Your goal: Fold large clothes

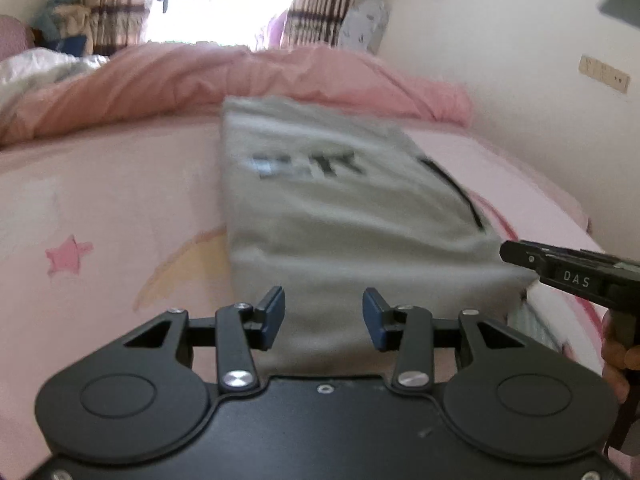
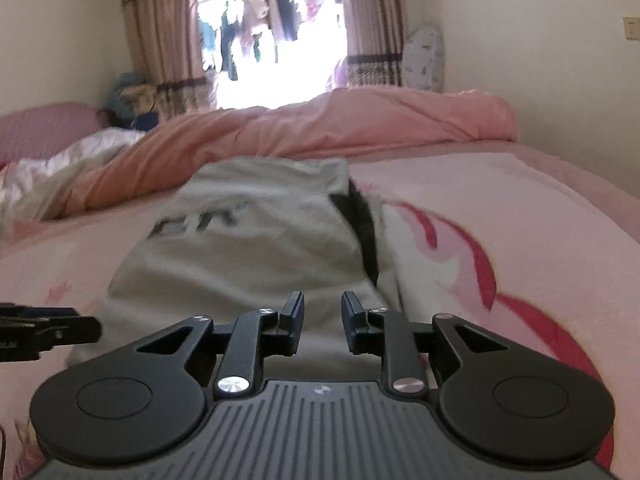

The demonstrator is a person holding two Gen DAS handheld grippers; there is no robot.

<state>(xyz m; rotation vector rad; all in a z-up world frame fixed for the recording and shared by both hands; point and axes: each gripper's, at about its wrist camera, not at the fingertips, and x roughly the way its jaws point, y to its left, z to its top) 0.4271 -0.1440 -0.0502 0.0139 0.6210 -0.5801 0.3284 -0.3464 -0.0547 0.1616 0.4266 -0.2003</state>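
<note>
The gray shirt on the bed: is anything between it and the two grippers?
Nothing visible. The gray shirt lies folded on the pink bed sheet, right ahead of both. The left gripper and right gripper are open over its near edge, nothing between their fingers. The pink duvet is bunched up behind the shirt.

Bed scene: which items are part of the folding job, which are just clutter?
Job:
folded grey printed garment
left tongs, open
right tongs, open

Clutter:
bunched pink duvet
crumpled white bedding
star-print pink bedsheet
striped curtains
</note>
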